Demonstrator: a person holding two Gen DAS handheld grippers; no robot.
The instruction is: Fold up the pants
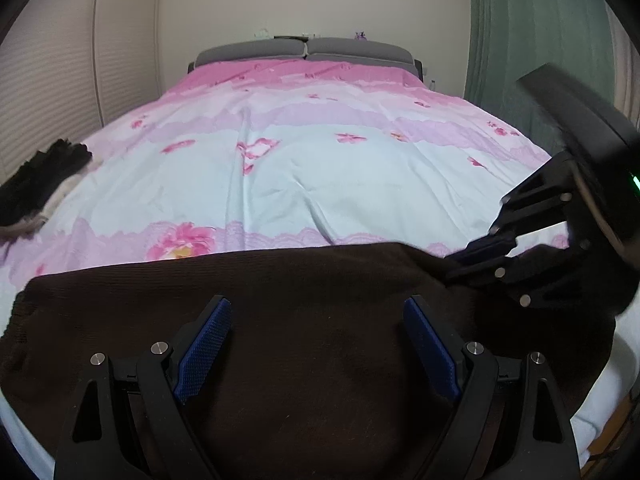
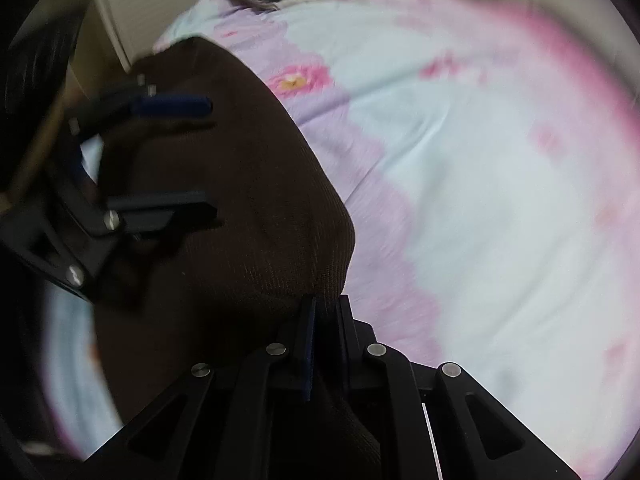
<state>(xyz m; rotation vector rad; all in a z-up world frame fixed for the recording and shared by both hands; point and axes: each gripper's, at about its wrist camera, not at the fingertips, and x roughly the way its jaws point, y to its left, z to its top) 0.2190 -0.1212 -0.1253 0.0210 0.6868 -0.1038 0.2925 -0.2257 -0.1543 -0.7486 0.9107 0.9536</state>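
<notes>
Left wrist view: brown pants (image 1: 320, 320) lie crosswise along the bed's (image 1: 280, 168) near edge, long axis left-right, directly under the left hand-held gripper (image 1: 318, 344), jaws wide, nothing pinched. Right hand-held gripper (image 1: 480, 256) sits at the pants' right end. Only the right wrist view shows its jaws clamped shut on that fabric edge; blurred otherwise.

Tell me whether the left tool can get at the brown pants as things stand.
Probably yes. The left tool hangs open right above the brown pants on the bed, with nothing between its fingers and the cloth. The right tool is shut on the pants' far edge, well off to the side.
</notes>
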